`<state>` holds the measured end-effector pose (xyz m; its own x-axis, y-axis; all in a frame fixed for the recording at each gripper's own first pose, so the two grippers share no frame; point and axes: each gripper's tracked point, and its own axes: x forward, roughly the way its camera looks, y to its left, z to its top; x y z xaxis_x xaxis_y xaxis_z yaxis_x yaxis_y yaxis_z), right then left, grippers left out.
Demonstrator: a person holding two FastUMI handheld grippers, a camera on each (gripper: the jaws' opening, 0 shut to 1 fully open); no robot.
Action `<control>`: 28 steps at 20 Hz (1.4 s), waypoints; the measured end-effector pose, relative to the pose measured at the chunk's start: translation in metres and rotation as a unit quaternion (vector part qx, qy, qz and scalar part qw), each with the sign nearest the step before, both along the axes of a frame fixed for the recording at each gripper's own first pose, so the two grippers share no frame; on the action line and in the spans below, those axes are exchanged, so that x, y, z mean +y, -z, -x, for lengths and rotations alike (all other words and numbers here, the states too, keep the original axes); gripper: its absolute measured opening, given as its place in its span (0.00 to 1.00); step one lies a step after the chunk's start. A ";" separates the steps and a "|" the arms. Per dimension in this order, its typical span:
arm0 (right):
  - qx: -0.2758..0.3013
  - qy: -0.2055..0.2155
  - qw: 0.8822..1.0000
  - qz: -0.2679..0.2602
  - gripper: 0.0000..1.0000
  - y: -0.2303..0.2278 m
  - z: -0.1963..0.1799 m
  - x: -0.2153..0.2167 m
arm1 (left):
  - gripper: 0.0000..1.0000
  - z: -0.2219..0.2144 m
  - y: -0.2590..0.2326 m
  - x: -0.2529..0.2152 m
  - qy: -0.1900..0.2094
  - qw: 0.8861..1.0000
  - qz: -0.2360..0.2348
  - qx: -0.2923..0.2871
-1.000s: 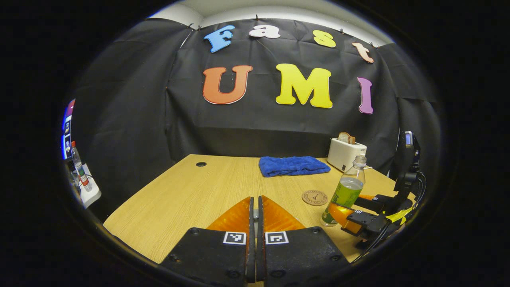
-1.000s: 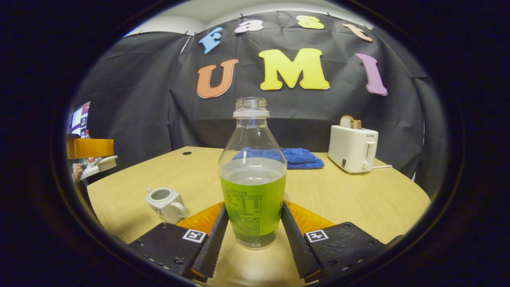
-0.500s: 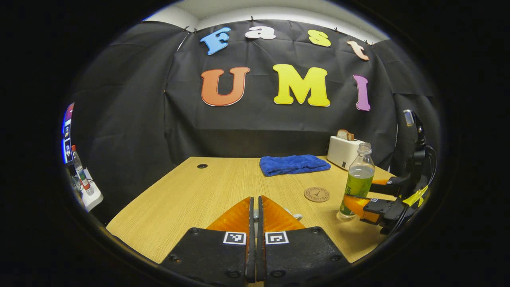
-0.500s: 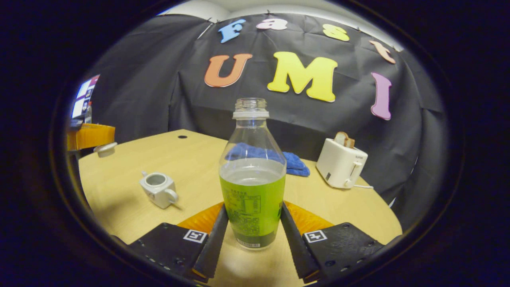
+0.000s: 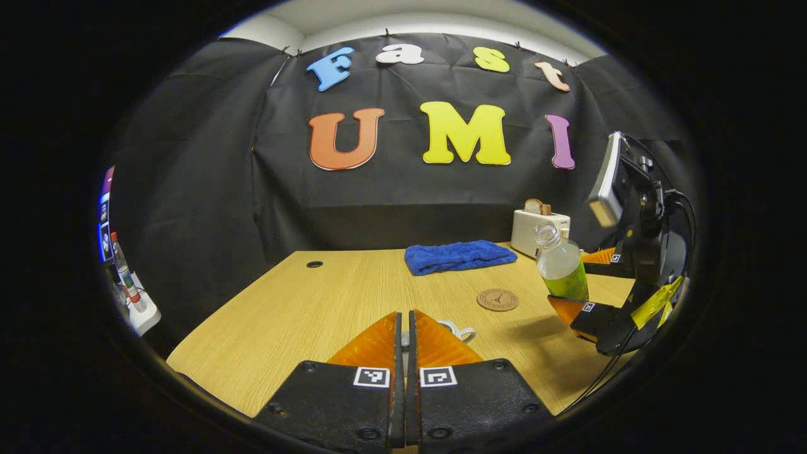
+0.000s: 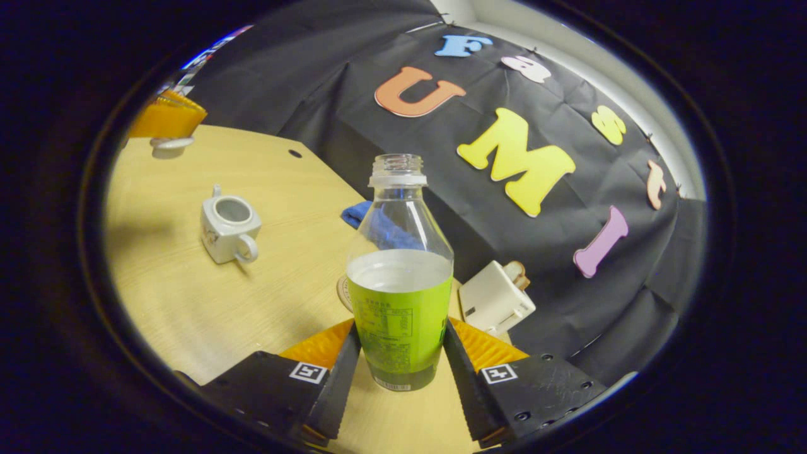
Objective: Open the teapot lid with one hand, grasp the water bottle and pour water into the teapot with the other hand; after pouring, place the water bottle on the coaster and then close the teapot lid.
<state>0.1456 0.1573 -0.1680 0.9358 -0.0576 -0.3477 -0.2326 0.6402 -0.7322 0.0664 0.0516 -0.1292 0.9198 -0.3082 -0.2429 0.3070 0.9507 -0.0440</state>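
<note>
The water bottle [image 6: 400,284], uncapped, green-labelled and about half full, sits between the fingers of my right gripper [image 6: 401,334], which is shut on its lower body. In the left gripper view the bottle [image 5: 560,263] is in the air and leans left, held by the right gripper [image 5: 580,284]. The white teapot [image 6: 228,221] stands open on the table, left of the bottle. My left gripper [image 5: 405,315] is shut on the teapot lid [image 6: 170,144] and holds it up, above and left of the pot. The teapot's handle [image 5: 459,332] peeks out beyond its fingers. The round coaster [image 5: 497,299] lies on the table.
A blue towel [image 5: 459,256] lies at the back of the wooden table [image 5: 302,309], with a white toaster [image 5: 539,230] holding bread to its right. Another bottle [image 5: 126,280] stands off the table at far left. The toaster [image 6: 497,299] is close behind the held bottle.
My right gripper has lifted the bottle off the table and tipped it toward the teapot side. The left gripper has kept the lid raised, nearly still.
</note>
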 end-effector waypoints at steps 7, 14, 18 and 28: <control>-0.016 -0.057 0.977 0.206 0.75 0.015 -0.013 0.025 | 0.03 0.008 0.011 0.021 -0.008 1.000 -0.015 -0.008; -0.065 -0.099 0.936 0.332 0.73 0.015 -0.024 0.056 | 0.04 0.017 0.027 0.030 -0.006 1.000 -0.004 0.001; -0.094 -0.113 0.907 0.394 0.74 0.001 -0.029 0.062 | 0.04 0.016 0.031 0.032 -0.006 1.000 0.002 0.005; -0.142 -0.135 0.860 0.472 0.75 -0.020 -0.039 0.073 | 0.03 0.018 0.041 0.031 -0.005 1.000 0.011 0.009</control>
<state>0.1844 0.2306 -0.1480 0.9988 0.0440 -0.0196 -0.0046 -0.3187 -0.9478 0.0481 0.0821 -0.1700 0.9185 -0.3045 -0.2525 0.2967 0.9525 -0.0693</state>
